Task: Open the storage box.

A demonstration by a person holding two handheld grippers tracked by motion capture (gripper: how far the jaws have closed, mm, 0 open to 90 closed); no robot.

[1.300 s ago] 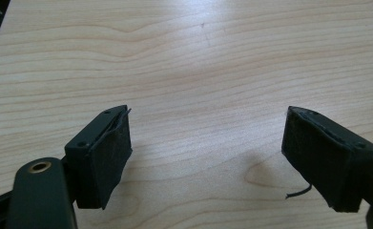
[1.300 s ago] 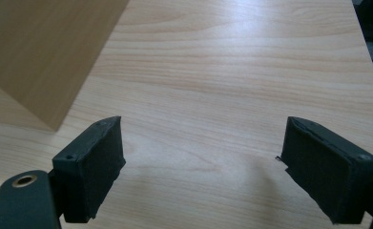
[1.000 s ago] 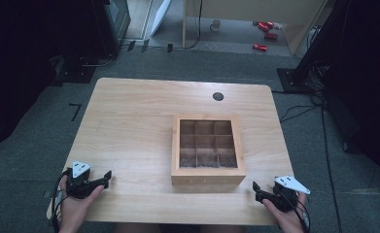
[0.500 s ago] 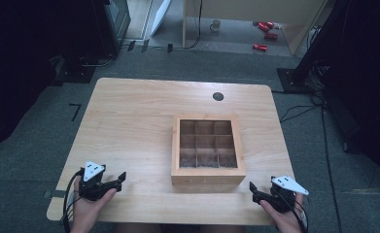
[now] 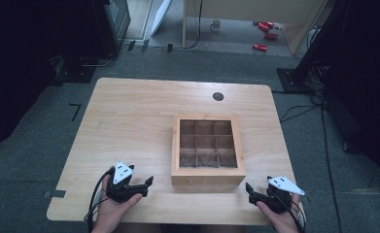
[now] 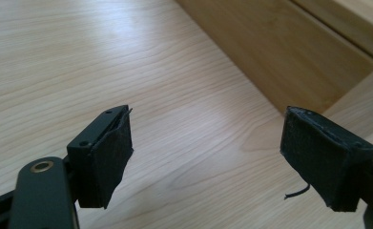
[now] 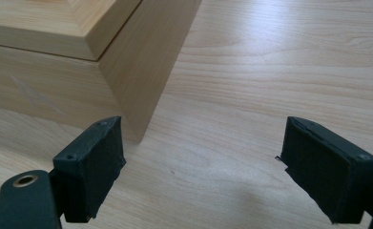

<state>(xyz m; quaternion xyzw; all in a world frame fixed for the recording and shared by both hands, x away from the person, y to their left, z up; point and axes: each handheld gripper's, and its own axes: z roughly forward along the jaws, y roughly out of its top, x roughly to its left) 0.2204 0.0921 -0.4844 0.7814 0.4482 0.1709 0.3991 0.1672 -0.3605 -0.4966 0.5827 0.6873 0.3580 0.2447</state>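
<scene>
The wooden compartment box (image 5: 208, 150), a three-by-three grid of cells, sits on the tabletop (image 5: 129, 121) right of centre, nearer the front edge. The left gripper (image 5: 146, 184) hovers by the front edge, just left of the box's front left corner, jaws spread with nothing between them. The right gripper (image 5: 250, 190) is off the box's front right corner (image 7: 131, 129), jaws likewise spread and empty.

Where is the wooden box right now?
In the high view, the wooden box sits right of the table's centre, between the left gripper and right gripper.
</scene>
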